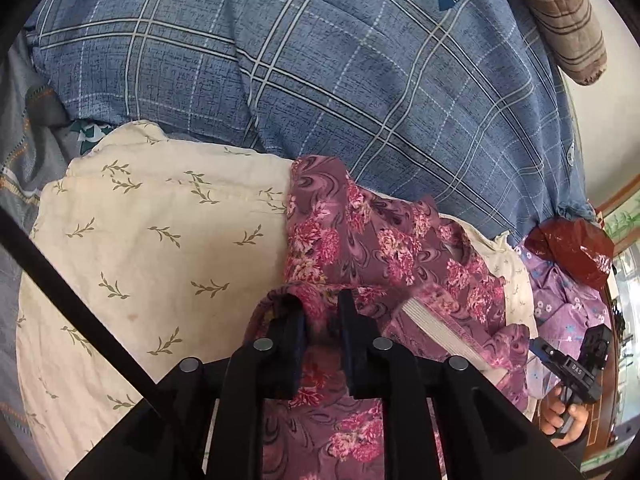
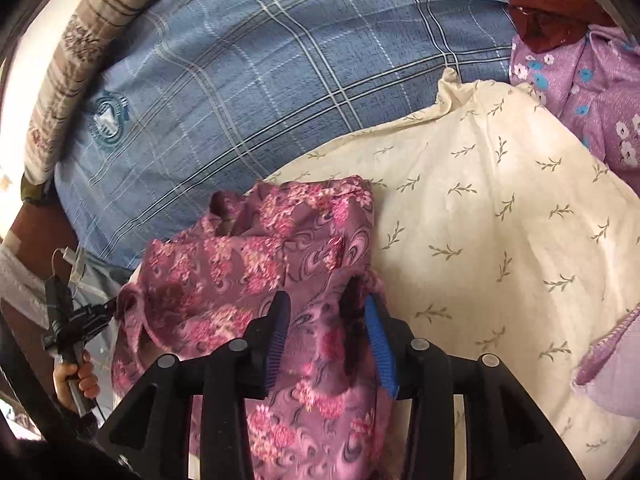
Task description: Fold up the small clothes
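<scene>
The mauve floral-print garment (image 1: 360,240) lies crumpled at lower centre of the left wrist view, on a cream cloth with olive sprig pattern (image 1: 160,248). The left gripper (image 1: 322,312), at bottom centre, is clenched on a bunched fold of this garment, fabric filling the gap between its black fingers (image 1: 290,320). In the right wrist view the right gripper (image 2: 324,308), at bottom centre, likewise grasps the same garment (image 2: 240,264), cloth draped between its blue-padded fingers (image 2: 280,320). A blue plaid quilted cover (image 1: 320,80) fills the upper frame. A lilac flowered shirt (image 2: 592,92) sits at upper right of the right wrist view, touching the cream cloth's (image 2: 500,220) edge. A brown striped bolster (image 1: 560,12) lies at upper right of the left wrist view
</scene>
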